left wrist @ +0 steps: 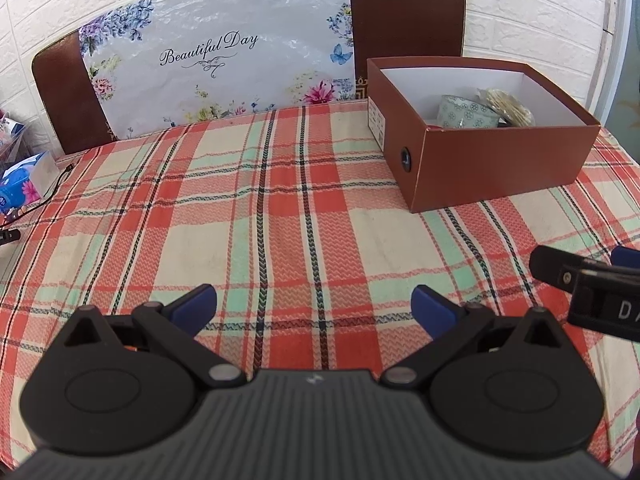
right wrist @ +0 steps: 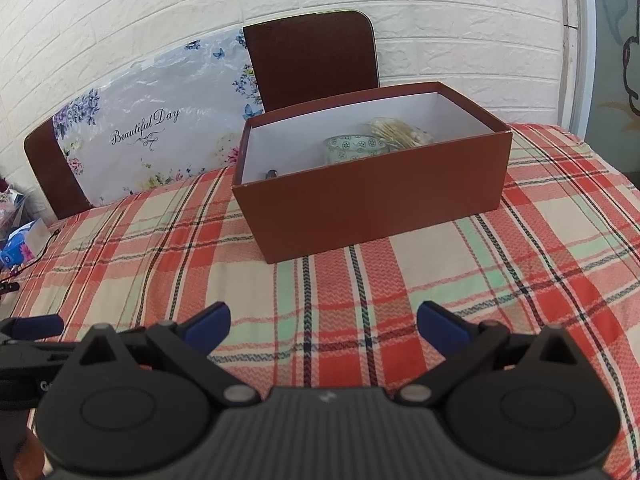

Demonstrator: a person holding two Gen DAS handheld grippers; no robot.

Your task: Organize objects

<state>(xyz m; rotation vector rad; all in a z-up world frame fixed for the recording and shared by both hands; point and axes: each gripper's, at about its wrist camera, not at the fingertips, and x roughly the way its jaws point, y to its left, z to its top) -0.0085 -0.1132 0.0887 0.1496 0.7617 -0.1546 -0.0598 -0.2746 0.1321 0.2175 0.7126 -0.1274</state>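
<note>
A brown cardboard box [left wrist: 500, 160] with a white inside stands on the plaid tablecloth at the back right; it also shows in the right wrist view [right wrist: 380, 204]. Inside it sit a patterned green-white cup [right wrist: 354, 148], also seen in the left wrist view [left wrist: 466, 112], a bundle of pale sticks [right wrist: 400, 132] and a small dark item [right wrist: 272, 174]. My left gripper [left wrist: 314, 306] is open and empty above the cloth, near the front. My right gripper [right wrist: 324, 322] is open and empty, in front of the box. The right gripper's fingers [left wrist: 576, 272] show at the left view's right edge.
Two brown chair backs [left wrist: 404, 12] and a floral "Beautiful Day" board [left wrist: 216, 56] stand behind the table against a white brick wall. A tissue pack [left wrist: 24, 180] and a black cable [left wrist: 52, 192] lie at the left table edge.
</note>
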